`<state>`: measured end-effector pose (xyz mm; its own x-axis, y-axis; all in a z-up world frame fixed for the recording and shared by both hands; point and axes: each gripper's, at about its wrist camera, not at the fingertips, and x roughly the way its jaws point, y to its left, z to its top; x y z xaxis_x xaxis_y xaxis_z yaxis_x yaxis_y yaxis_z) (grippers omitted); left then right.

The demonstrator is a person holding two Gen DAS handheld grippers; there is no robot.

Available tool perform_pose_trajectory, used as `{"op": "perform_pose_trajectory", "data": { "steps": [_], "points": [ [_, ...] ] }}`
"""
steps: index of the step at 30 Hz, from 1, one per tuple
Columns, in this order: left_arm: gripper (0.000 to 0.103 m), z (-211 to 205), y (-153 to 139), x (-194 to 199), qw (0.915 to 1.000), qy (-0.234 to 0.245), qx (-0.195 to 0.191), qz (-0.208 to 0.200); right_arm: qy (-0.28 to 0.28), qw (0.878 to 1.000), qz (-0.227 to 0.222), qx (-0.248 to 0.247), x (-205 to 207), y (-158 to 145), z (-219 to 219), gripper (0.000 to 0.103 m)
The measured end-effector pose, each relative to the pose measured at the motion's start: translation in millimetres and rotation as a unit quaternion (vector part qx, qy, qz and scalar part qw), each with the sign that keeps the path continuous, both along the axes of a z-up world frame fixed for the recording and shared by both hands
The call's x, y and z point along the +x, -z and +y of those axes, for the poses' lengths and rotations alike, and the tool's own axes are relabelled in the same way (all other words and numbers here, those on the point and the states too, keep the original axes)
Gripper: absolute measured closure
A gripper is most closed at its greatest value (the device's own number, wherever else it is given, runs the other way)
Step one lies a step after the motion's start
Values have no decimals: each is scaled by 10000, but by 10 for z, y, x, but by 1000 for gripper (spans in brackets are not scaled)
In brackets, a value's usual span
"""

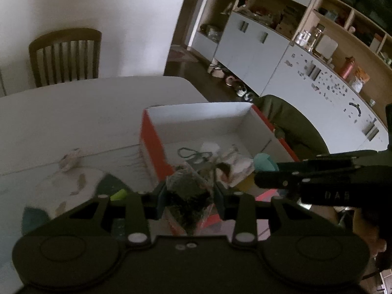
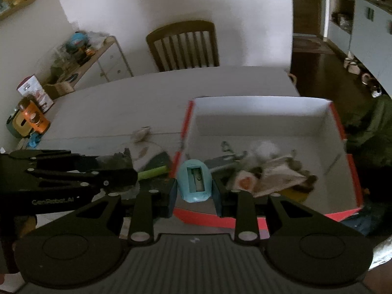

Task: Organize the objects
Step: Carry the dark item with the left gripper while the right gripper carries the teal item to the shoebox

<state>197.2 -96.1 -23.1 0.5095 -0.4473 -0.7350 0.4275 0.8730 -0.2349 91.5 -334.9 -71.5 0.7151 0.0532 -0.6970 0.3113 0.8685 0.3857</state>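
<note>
A clear packet (image 1: 189, 191) is being clamped by the left gripper (image 1: 190, 196), a blue sharpener (image 2: 194, 180) by the right gripper (image 2: 194, 193); released over the box's near-left corner (image 2: 186, 132), either is risking being dropped outside.

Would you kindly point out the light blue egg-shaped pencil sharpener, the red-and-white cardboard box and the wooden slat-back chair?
light blue egg-shaped pencil sharpener (image 2: 194, 180): right wrist view, blade face.
red-and-white cardboard box (image 2: 259, 109): right wrist view, inner far wall.
wooden slat-back chair (image 2: 182, 45): right wrist view, back slats.

The left tongs (image 1: 189, 191) are closed on a dark crinkly packet (image 1: 188, 188), held level. The right tongs (image 2: 194, 188) clamp a blue sharpener (image 2: 194, 180) between their fingers. The two tongs sit side by side, close together.
</note>
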Motion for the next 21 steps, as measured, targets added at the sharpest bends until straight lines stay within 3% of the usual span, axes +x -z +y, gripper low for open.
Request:
{"op": "perform_pose_trajectory", "data": {
  "steps": [10,21],
  "points": [
    [64,-561,143,257,9995,236,218,32,399,9988,191,-216,-175,224,-643,73],
    [64,-1049,354,676,9971,400,649,41,494,9969,442,-432,59,503,-1116,73]
  ]
}}
